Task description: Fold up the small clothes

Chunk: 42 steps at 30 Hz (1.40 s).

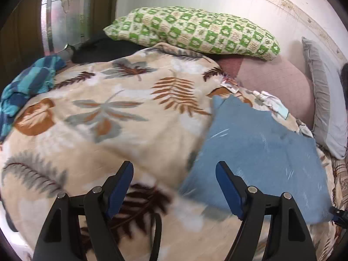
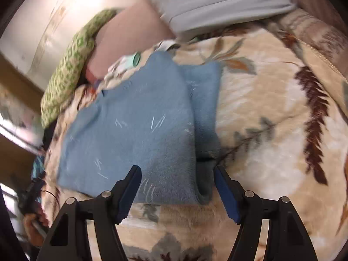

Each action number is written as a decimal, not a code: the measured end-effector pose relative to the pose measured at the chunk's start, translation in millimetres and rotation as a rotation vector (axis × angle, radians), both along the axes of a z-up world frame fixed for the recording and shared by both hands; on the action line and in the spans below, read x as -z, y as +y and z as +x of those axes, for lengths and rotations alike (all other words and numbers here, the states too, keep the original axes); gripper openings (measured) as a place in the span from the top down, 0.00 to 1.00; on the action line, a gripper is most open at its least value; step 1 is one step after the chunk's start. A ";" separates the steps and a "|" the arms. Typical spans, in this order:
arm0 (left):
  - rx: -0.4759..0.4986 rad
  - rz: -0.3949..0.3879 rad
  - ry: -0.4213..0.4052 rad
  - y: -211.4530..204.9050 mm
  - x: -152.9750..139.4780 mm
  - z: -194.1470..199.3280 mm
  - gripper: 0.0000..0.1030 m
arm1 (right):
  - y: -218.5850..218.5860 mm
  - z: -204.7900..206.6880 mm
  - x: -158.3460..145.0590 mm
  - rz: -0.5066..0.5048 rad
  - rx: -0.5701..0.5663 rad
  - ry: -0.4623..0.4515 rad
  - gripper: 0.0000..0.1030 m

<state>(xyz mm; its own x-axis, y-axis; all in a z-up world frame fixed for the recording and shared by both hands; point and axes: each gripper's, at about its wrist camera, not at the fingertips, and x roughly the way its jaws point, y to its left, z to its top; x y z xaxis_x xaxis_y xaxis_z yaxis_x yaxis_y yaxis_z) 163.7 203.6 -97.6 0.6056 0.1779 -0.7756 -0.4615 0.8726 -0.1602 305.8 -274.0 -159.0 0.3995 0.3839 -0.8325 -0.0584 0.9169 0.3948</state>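
Blue garment (image 1: 256,150), soft knit or fleece, lies flat on a bed covered by a cream blanket with leaf print (image 1: 113,113); it is folded, with one layer lying over another, and in the right wrist view a narrower blue panel (image 2: 205,100) sticks out from under the right edge of the top layer. A few pale thread-like marks sit on the top surface. Left hand-held gripper (image 1: 175,187) hovers above the blanket, jaws wide apart, nothing between them, blue pads showing; the garment's lower left corner sits just beside its right finger, not gripped. Right hand-held gripper (image 2: 177,187) hangs over the near edge of the garment, jaws wide apart and empty; cloth lies below the gap but the pads do not press on it. Both views are motion-blurred. Behind the garment: a green checked pillow (image 1: 195,30) against the white wall, a pink cushion (image 1: 276,82) next to it, a grey pillow (image 1: 326,113) at the far right. A small white and pale green item (image 1: 274,104) lies on the blanket just past the garment's far edge, too blurred to identify. A teal and dark blue striped cloth (image 1: 26,82) is bunched at the left edge of the bed, well apart from the blue garment. In the right wrist view a hand (image 2: 32,228) shows at the lower left edge.
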 end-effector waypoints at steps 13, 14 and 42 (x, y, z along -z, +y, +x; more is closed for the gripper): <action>-0.029 -0.011 0.049 12.7 -4.6 -22.9 0.24 | -45.2 -59.8 41.9 0.153 0.042 0.148 0.92; -0.022 -0.017 0.033 10.9 -6.1 -22.2 0.24 | -48.0 -62.3 30.9 0.188 0.055 0.103 0.91; 0.203 -0.169 0.191 -3.2 52.8 62.1 0.89 | -6.4 -10.5 17.3 0.068 -0.082 0.013 0.95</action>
<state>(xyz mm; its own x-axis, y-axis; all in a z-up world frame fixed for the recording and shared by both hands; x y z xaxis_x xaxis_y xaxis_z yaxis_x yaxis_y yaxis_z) 225.8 200.4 -150.4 0.4566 -0.0722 -0.8868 -0.3166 0.9183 -0.2378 295.2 -280.5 -176.3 0.3539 0.4707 -0.8082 -0.1267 0.8803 0.4572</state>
